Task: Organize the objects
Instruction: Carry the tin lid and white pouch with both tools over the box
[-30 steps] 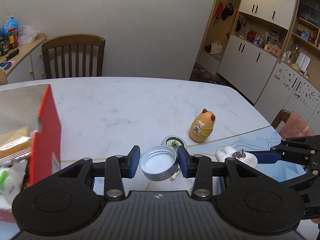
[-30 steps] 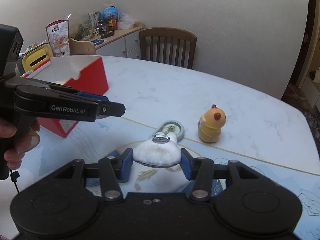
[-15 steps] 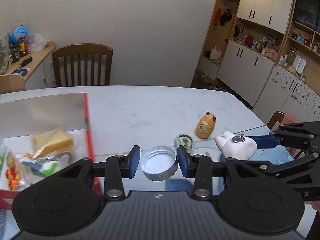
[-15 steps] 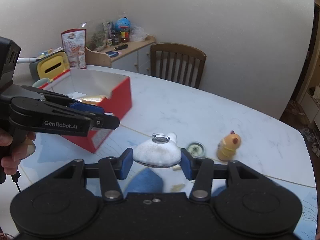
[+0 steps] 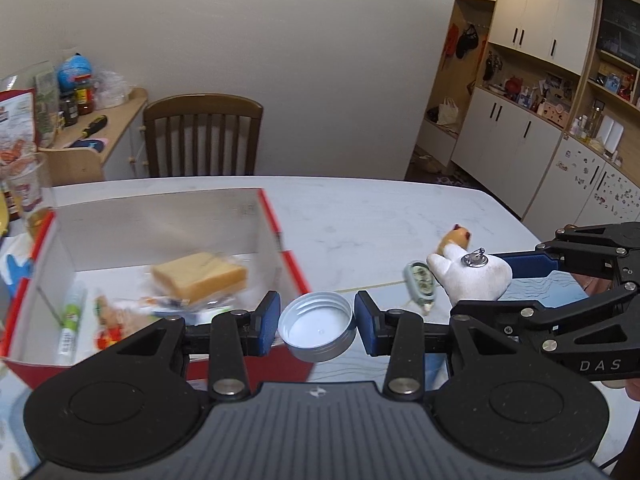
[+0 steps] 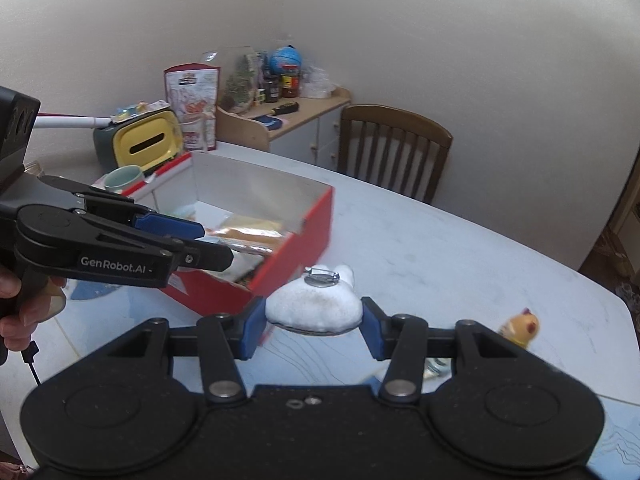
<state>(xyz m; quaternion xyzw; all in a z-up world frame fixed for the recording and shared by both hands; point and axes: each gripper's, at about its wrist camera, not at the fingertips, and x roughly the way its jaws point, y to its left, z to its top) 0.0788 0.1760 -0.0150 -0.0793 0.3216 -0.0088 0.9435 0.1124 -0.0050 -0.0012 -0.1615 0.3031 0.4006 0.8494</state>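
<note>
A wooden chair (image 5: pixel 202 136) stands behind the tabletop (image 5: pixel 360 208); white cabinets (image 5: pixel 532 80) fill the frame's upper right.

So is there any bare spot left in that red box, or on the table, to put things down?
In the red box, the floor by the far wall, behind the bread, is bare; its near left end is crowded with packets. The table is bare between box and chair. The near right part holds a figurine and an oval trinket.
</note>
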